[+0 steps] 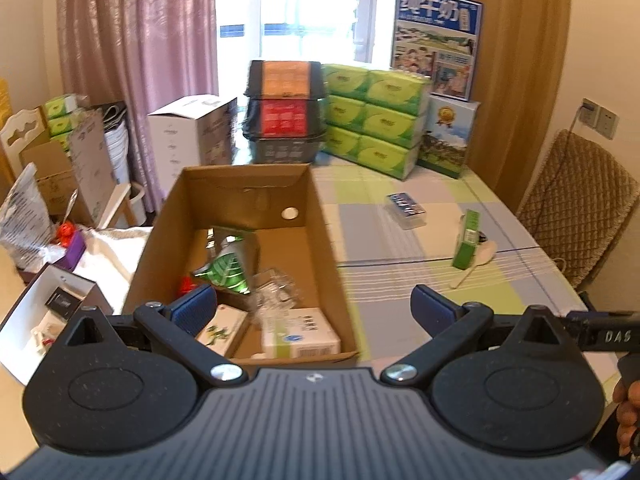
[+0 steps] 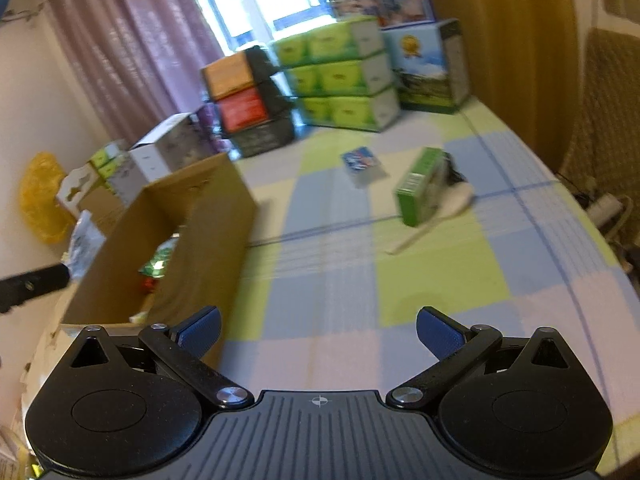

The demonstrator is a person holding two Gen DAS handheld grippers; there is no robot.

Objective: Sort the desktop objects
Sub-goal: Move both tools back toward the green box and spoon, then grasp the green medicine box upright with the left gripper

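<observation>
I am holding both my left hand-held gripper (image 1: 314, 306) and right hand-held gripper (image 2: 318, 332) wide open and empty, risking toppling the upright green rectangular carton (image 2: 420, 188) standing right of the open brown cardboard box (image 1: 320, 240) onto the white plastic spoon (image 2: 432, 216).

- My cardboard box (image 1: 320, 216) sits open on the checked cloth, packets heaped inside.
- Green box (image 1: 467, 240), white spoon (image 1: 476, 260) touching it, blue packet (image 1: 406, 205) lie apart.

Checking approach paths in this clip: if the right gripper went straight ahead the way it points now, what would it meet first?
Probably bare checked tablecloth: the open right gripper aims between the cardboard box and the green box. Farther on lies the small blue pack, though depth is unclear.
</observation>
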